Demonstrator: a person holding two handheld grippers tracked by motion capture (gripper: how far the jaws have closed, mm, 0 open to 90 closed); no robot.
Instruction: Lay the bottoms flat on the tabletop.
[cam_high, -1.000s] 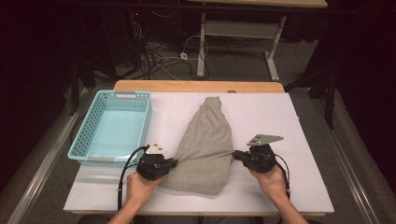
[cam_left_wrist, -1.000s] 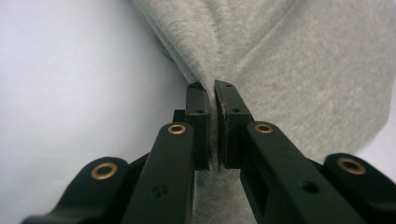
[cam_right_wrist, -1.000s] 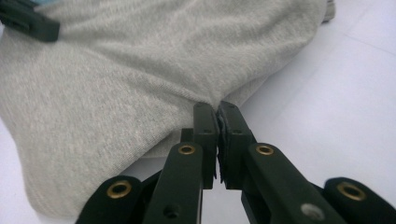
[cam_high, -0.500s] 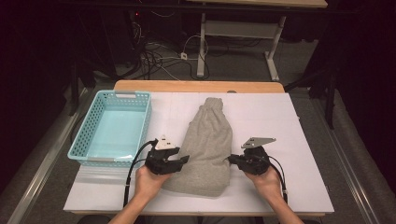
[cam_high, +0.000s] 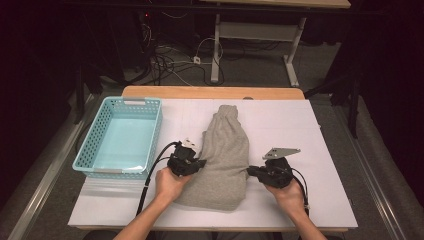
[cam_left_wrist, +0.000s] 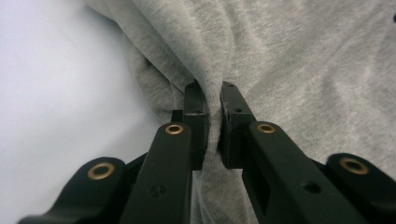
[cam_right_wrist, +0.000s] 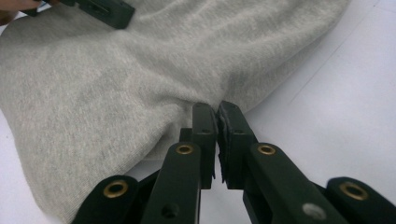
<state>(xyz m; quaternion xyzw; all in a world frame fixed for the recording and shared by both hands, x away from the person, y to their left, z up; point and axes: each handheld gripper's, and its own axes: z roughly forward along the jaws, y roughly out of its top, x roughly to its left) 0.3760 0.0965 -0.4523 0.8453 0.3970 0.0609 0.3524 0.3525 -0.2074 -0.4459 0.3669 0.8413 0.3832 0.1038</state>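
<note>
A grey knit garment (cam_high: 225, 150) lies lengthwise on the white table (cam_high: 310, 150), narrow end far from me. My left gripper (cam_high: 202, 162) is at the garment's left edge. In the left gripper view its jaws (cam_left_wrist: 212, 93) have just closed, and a fold of the grey cloth (cam_left_wrist: 280, 56) is pinched between the pads. My right gripper (cam_high: 250, 171) is at the garment's right edge; in the right gripper view it (cam_right_wrist: 217, 109) is shut on the rim of the cloth (cam_right_wrist: 116, 79). Both grippers lie low on the table, pointing inward at each other.
A light blue plastic basket (cam_high: 156, 135) stands at the table's left, close to my left hand. The left gripper's cable (cam_high: 150, 175) trails along the basket's near corner. A wooden strip (cam_high: 210, 92) runs along the table's far edge. Bare white table lies right of the garment.
My left gripper has moved right and slightly away from me along the garment's left edge, opened, and shut again on the cloth. The right gripper has barely shifted.
</note>
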